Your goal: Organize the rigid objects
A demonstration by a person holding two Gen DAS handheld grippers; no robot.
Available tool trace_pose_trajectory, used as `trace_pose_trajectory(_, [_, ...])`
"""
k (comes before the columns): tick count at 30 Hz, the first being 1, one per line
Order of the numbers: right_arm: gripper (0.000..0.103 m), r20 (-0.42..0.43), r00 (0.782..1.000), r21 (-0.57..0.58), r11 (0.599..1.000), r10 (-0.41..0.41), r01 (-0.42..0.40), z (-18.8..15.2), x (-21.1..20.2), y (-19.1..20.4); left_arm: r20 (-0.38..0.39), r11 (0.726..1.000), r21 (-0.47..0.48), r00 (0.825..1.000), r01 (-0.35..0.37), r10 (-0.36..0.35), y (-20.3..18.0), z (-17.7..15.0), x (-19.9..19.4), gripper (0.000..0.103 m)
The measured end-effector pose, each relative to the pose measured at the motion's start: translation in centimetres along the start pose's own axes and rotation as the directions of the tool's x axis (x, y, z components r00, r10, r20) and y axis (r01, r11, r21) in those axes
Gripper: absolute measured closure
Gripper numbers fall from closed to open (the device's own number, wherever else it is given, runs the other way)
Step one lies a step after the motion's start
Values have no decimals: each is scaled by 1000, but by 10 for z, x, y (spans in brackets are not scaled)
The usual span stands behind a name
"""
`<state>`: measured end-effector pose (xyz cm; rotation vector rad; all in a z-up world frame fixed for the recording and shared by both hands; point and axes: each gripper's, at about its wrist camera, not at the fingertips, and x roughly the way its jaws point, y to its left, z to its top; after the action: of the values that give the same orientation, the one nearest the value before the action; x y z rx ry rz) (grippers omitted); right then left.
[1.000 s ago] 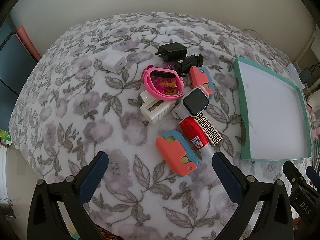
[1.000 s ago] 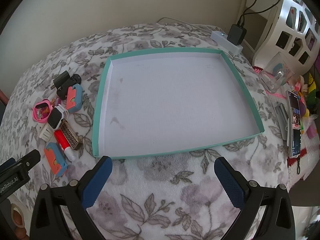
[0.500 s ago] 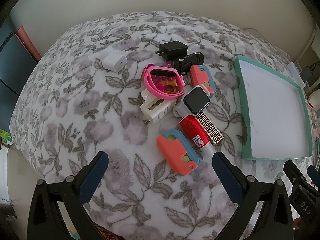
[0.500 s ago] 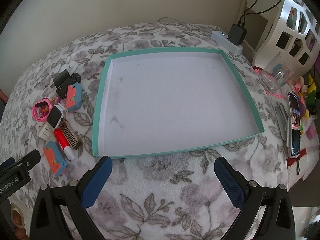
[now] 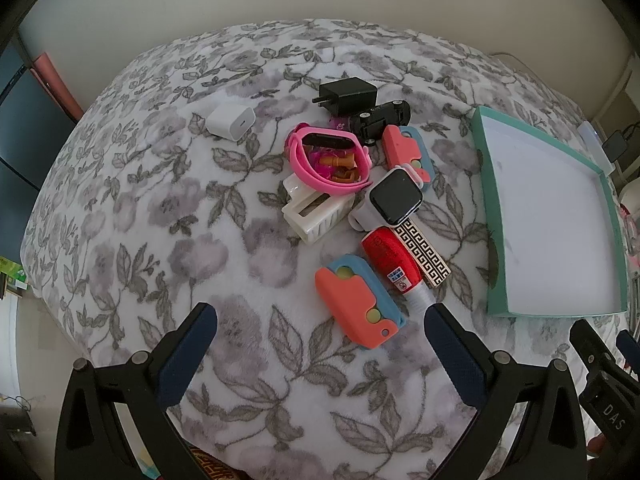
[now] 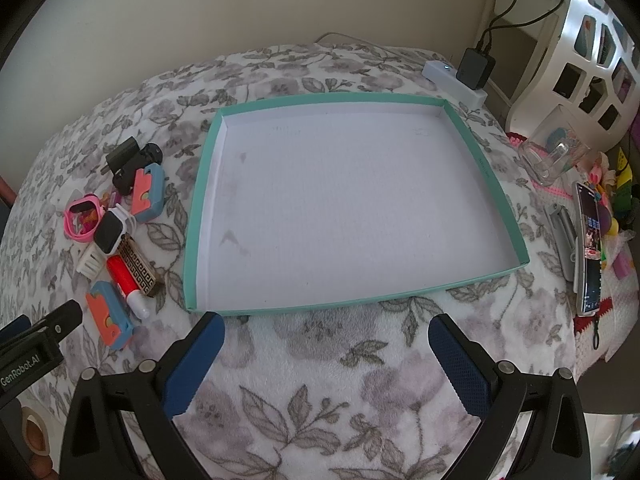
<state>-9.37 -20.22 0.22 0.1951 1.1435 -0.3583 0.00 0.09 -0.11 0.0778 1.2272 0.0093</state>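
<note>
We cannot make out the small orange bits inside the pink band (image 5: 326, 156). Our left gripper (image 5: 320, 334) hovers with jaws wide apart and empty over the heap: a coral-and-blue block (image 5: 358, 306), red tube (image 5: 394, 266), square watch (image 5: 394, 196). Our right gripper (image 6: 326, 344) gapes empty before the shallow teal-rimmed tray (image 6: 194, 216) on the fuzzy flowered blanket (image 6: 320, 412).

two coral-blue toys (image 5: 360, 307) (image 5: 407, 149), two chargers (image 5: 231, 121) (image 5: 349, 96), two watches (image 5: 327, 158) (image 5: 394, 197), one tray (image 6: 496, 204)
</note>
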Motion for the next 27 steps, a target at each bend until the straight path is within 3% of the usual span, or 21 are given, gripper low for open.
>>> trace_pose_trajectory(27, [0,-5,1000,-4,1000,-2,2,-3,2,0,-7,1000,-3,1000,-2,2,2,-2,2,0])
